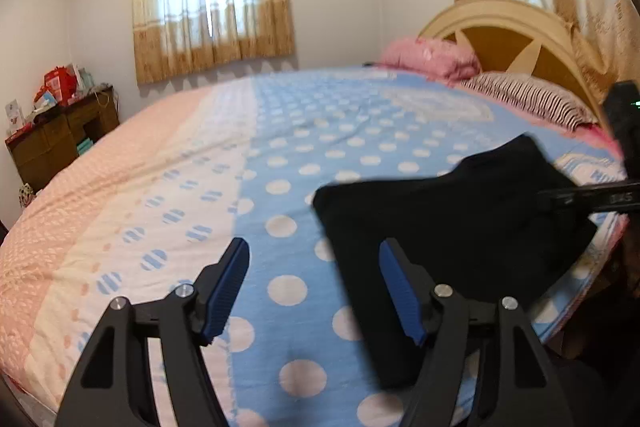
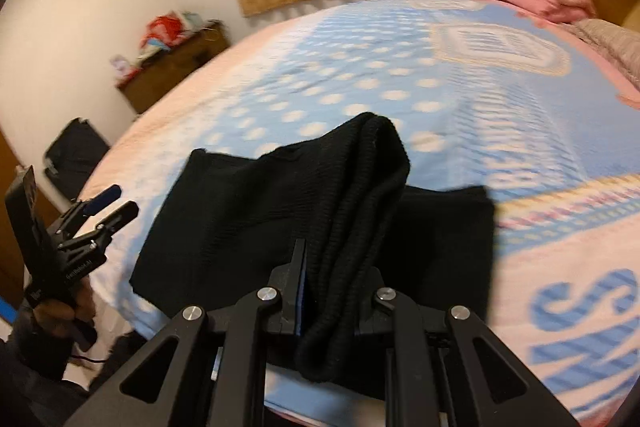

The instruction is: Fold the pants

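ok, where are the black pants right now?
The black pants lie on the polka-dot bedspread near the bed's near edge; in the right wrist view one bunched fold rises into the right gripper, which pinches it.

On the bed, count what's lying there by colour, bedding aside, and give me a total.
Black: 1, the pants, a fold of them clamped in the right gripper
Pink: 1, a pillow
Striped: 1, a pillow
Total: 3
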{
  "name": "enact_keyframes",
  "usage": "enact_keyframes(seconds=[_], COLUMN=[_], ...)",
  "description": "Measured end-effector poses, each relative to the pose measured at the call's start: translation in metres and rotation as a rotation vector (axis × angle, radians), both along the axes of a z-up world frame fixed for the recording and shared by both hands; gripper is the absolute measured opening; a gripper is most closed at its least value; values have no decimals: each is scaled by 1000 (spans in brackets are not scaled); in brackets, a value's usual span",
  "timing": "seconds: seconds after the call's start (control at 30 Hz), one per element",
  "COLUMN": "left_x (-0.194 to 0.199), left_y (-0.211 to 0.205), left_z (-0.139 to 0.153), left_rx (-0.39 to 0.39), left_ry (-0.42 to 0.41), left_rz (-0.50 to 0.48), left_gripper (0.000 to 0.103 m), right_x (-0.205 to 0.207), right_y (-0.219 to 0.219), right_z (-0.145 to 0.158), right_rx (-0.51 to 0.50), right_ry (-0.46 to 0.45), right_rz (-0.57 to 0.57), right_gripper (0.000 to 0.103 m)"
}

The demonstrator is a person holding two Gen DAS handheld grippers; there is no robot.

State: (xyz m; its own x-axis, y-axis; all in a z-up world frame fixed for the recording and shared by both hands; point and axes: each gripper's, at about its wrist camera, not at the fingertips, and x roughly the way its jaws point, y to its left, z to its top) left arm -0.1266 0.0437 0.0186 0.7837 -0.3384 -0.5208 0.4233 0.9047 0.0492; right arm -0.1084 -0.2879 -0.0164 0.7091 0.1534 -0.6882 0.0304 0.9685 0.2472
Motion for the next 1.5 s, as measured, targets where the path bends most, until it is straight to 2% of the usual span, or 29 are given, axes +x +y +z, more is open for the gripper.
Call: enact_keyframes(seconds=[0.07,0.2,0.33,0.43,0.5,0.53,0.6,0.63,0.73,0.8,0.83,0.87,0.93,1.0,1.03,1.07,1.1,1.2,1.3,1.37,1.43,1.5], left_x=[5,12,15,16,17,18,20,20,22,22,21,21,20,18,18,18,18,19,19,17,16,16], left_y=[-12,-31,-45,-53,-56,-57,-57,-56,-56,-57,-58,-60,-63,-64,-64,-63,-61,-49,-37,-31,-25,-23], left_z=[-8,-16,-24,-32,-38,-39,-42,-42,-41,-39,-38,-38,-40,-40,-40,-40,-40,-43,-45,-45,-41,-37], left_rx=[17,22,1,31,56,60,62,61,59,62,67,71,84,87,87,87,85,67,46,37,26,11], left_ry=[30,95,157,173,179,185,193,195,203,199,193,191,189,184,183,184,188,209,230,241,238,226], left_rz=[1,-18,-29,-37,-36,-34,-23,-14,-1,3,3,1,5,6,5,5,5,20,34,42,60,72], left_gripper=[70,70,71,73,73,73,76,77,78,78,78,78,78,78,78,78,81,86,88,88,88,88], right_x=[-2,-4,-14,-27,-39,-44,-53,-56,-69,-69,-66,-61,-52,-43,-43,-45,-50,-56,-52,-53,-40,-6], right_y=[-13,-19,-29,-41,-44,-44,-46,-47,-37,-17,-6,5,23,22,12,4,-11,-23,-14,-5,9,35], right_z=[-8,-27,-28,-21,-13,-11,-4,-2,11,16,15,12,0,-19,-27,-29,-28,-22,-10,4,19,22], right_rx=[19,-5,8,-4,-56,-83,-162,-171,-121,-79,-76,-79,-104,-180,-172,-146,-98,-77,-142,-135,-79,-46], right_ry=[19,37,25,42,46,49,50,44,-62,-121,-125,-119,-74,7,36,39,30,44,57,-9,-95,-120], right_rz=[-10,-35,-34,-48,-85,-103,-188,-209,-223,-149,-96,-43,46,29,7,-5,-33,-40,-29,-18,50,132], right_gripper=[17,18,30,31,34,43,44,44,44,42,33,24,23,22,10,2,0,0,0,0,0,0])
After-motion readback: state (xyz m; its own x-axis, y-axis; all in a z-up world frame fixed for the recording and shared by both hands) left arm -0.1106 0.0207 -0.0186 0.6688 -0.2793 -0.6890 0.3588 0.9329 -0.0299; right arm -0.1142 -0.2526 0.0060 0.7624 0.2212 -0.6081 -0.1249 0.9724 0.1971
